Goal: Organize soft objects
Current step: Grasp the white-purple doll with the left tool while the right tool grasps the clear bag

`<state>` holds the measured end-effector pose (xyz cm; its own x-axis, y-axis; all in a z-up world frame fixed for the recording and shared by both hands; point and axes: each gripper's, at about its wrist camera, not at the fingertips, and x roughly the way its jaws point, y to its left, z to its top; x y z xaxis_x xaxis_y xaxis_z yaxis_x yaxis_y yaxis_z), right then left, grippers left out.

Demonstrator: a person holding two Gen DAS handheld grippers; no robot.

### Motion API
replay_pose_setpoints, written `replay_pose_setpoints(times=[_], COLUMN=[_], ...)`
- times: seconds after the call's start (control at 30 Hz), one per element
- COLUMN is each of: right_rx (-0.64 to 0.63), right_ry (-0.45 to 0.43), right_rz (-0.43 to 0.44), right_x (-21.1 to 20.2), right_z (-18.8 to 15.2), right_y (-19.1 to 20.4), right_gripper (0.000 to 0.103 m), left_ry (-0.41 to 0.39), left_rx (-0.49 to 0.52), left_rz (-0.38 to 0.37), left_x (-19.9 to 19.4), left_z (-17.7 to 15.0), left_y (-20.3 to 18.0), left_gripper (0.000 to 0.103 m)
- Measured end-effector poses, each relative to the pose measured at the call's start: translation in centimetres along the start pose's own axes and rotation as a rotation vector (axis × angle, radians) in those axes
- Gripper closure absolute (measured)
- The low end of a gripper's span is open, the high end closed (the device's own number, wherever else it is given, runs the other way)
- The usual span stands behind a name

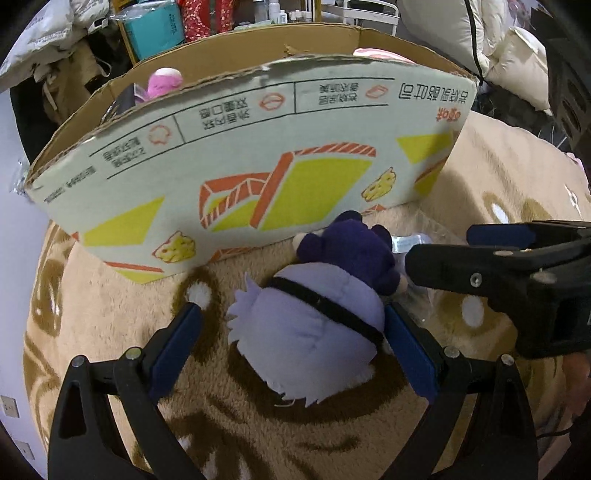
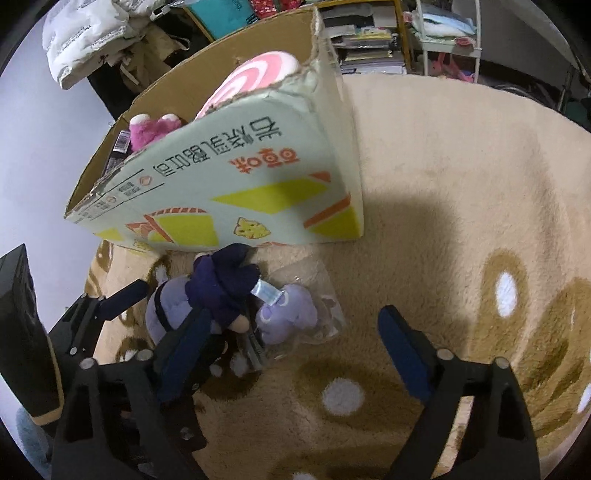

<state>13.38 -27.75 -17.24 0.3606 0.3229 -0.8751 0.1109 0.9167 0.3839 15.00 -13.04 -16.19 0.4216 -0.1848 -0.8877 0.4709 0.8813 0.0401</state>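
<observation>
Here, a tan plush blanket (image 2: 424,155) with brown and white patterning covers the whole working surface. At the bottom of the left wrist view, the left gripper (image 1: 291,325) stands wide, its blue pads on either side of the lavender head of a plush doll (image 1: 314,332); the right pad touches the head, the left pad is apart from it. The doll's dark purple body points toward the box. In the right wrist view, the right gripper (image 2: 295,332) is also spread wide and holds nothing; a bagged lavender plush (image 2: 286,314) lies between its fingers, just beside the doll. Behind them, a cardboard box (image 1: 236,155) fills the frame centre, with a pink plush (image 1: 164,81) and a pink-striped cushion (image 2: 251,74) inside. Cluttered shelves (image 2: 369,48) and white bags (image 2: 85,33) occupy the top edge.
</observation>
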Motion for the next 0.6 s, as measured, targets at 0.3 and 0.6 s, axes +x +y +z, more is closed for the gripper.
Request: replay_pose_setpoints(times=[0.3, 0.6], right_rx=[-0.07, -0.064], right_ry=[0.05, 0.063], right_rz=[0.002, 0.0], right_x=[1.2, 1.7], right_z=[-0.6, -0.7], right_y=[1.5, 1.5], right_gripper=[0.017, 0.022], left_ry=[0.03, 0.037], left_rx=[0.004, -0.006], left_rz=[-0.041, -0.017], left_x=[1.0, 0.8], left_z=[-0.4, -1.1], left_y=[-0.7, -1.4], left_gripper=[0.02, 0.039])
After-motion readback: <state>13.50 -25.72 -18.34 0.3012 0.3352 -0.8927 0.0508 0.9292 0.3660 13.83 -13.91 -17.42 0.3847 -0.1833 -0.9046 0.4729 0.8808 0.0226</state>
